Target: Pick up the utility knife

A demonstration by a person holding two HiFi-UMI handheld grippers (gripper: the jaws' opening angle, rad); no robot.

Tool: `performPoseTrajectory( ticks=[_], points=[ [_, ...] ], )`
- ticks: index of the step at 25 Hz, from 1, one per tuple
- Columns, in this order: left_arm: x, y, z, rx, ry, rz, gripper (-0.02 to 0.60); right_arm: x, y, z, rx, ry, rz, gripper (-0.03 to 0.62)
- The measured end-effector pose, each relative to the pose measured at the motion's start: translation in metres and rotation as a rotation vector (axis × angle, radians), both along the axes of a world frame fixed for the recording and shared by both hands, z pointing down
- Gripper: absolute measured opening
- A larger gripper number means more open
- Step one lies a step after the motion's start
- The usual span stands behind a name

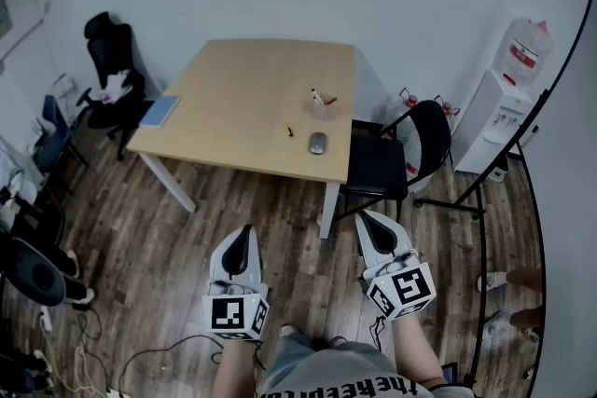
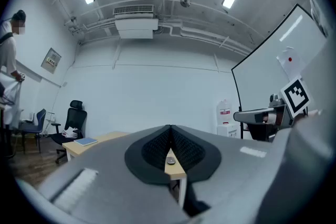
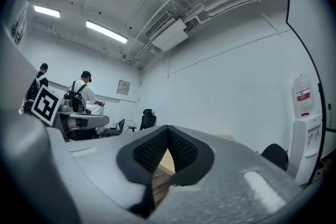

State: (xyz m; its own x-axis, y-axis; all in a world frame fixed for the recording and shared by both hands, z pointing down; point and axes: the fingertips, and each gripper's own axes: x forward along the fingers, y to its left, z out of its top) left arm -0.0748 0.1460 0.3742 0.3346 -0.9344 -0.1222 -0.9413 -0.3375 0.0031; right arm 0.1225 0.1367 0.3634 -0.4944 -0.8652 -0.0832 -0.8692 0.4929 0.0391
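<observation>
Wooden table (image 1: 252, 98) well ahead, left gripper (image 1: 244, 232) clenched, empty; right gripper (image 1: 367, 218) clenched, empty

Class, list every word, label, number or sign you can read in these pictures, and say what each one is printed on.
"thekeepit...": on the person's grey shirt; the letters after that are unclear.
Red label on the water bottle: too small to read.
Wall notice: too blurred to read.
Marker cubes: black and white square patterns only, no words or numbers.
</observation>
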Motion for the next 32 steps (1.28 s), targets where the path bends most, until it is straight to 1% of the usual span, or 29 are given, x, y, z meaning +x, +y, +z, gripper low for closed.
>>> performPoseTrajectory(
  ticks=[8,16,21,28,32],
  points=[
    [-0.006,-0.003,-0.001,-0.001,0.004,0.001,0.020,-0.005,-0.003,0.002,0.003,-0.009,0.001,0.002],
    [-0.019,-0.011,0.004,-0.005,0.000,0.001,0.020,-0.019,-0.009,0.006,-0.006,-0.001,0.003,0.002],
    [-0.030,-0.018,0.005,-0.007,0.003,0.006,0.020,-0.029,-0.015,0.004,0.001,-0.030,0.014,0.002],
    [-0.047,-0.031,0.004,-0.003,0.005,0.029,0.020,-0.051,-0.026,0.004,-0.006,-0.023,0.008,0.002],
    [-0.061,-0.037,0.006,-0.002,0.001,0.041,0.020,-0.064,-0.030,0.005,0.002,-0.024,0.022,0.002]
  ],
)
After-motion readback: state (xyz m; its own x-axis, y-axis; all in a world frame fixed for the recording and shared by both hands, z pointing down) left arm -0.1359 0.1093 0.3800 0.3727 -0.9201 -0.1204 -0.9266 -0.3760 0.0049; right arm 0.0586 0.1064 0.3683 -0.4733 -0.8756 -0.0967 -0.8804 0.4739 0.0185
